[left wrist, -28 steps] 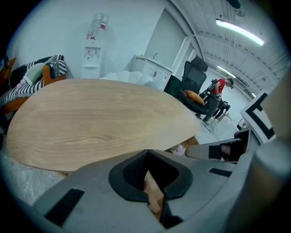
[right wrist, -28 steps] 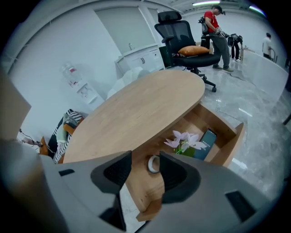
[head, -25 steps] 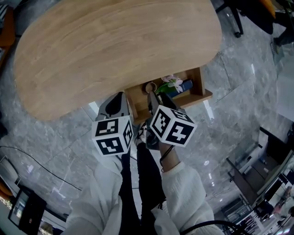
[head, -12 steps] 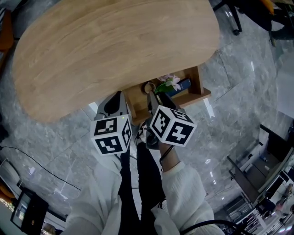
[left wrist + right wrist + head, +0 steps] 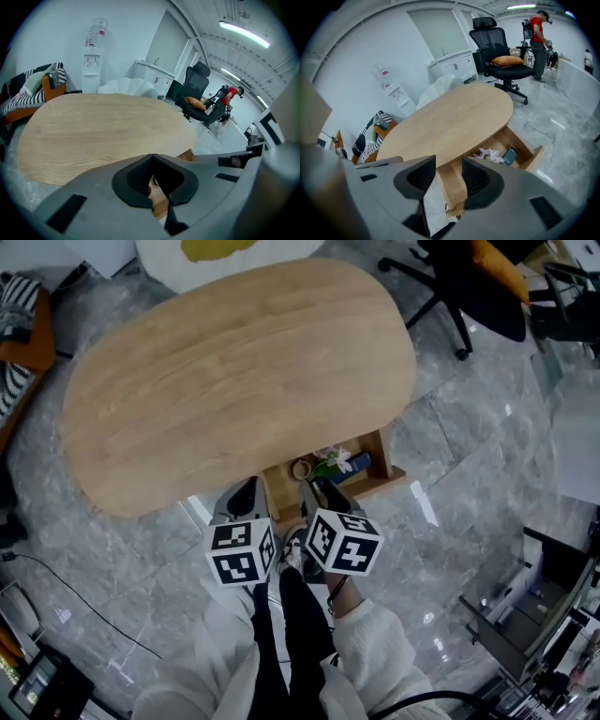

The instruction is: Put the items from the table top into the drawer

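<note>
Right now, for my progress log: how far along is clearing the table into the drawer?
Done: the table top is bare; flower, tape roll and dark flat item lie in the open drawer. In hand: nothing; left tongs, right tongs empty. Left: nothing visible.

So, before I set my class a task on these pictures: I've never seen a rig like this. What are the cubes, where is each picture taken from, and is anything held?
No robot here: a person at an oval wooden table holds a two-jaw tool in each hand, the left gripper and the right gripper. The patterned cubes are parts of those tools. One picture comes from a camera on the person's head, looking down. The other two come from cameras riding on each gripper, looking along its jaws. The table top is bare. In the open drawer lie a flower, a roll of tape and a dark flat thing. Nothing is held: the left jaws meet at the tips, the right jaws stand apart.
</note>
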Motion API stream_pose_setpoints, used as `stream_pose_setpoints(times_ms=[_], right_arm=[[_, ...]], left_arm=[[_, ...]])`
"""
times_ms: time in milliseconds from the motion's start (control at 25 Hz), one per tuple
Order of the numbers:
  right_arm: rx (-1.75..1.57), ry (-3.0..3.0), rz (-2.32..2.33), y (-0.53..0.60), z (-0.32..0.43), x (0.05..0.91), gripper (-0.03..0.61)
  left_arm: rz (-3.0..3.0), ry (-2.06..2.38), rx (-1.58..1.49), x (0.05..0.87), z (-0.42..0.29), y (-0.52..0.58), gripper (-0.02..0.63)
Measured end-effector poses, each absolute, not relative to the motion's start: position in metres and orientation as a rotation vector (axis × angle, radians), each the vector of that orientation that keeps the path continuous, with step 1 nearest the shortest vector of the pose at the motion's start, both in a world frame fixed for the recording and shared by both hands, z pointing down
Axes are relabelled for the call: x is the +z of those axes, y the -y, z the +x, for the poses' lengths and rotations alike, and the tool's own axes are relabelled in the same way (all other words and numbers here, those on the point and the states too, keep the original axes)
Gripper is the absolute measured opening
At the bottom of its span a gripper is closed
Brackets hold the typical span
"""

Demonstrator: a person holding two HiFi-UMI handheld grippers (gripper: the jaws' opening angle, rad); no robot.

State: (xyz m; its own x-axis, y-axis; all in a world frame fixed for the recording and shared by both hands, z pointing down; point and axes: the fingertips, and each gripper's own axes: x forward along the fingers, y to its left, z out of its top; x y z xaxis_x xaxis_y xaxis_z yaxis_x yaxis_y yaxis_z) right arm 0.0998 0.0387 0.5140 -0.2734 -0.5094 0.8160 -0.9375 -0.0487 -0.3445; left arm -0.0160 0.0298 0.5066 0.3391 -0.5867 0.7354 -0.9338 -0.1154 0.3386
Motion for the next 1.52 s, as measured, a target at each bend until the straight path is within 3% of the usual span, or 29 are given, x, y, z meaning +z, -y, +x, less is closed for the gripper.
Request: stream_pose_setpoints(times_ms=[480,840,1520], right_arm=[[1.115,1.878,1.457,-0.035,0.101,0.407,0.222],[1.019,1.923,1.494,-0.051,0.121,0.323,0.109],[0.873,2.029,1.742,-0.057,0.181,0.202,0.069]], left_arm=[[1.853,1.338,0.551,0.402,-0.014,-0.037,-0.006],[1.902,1.275,0.536,0.325,0.006,-0.055,-0.006],[2.097,1.379,0.353,0.191,0.024,-0.042,-0.006]])
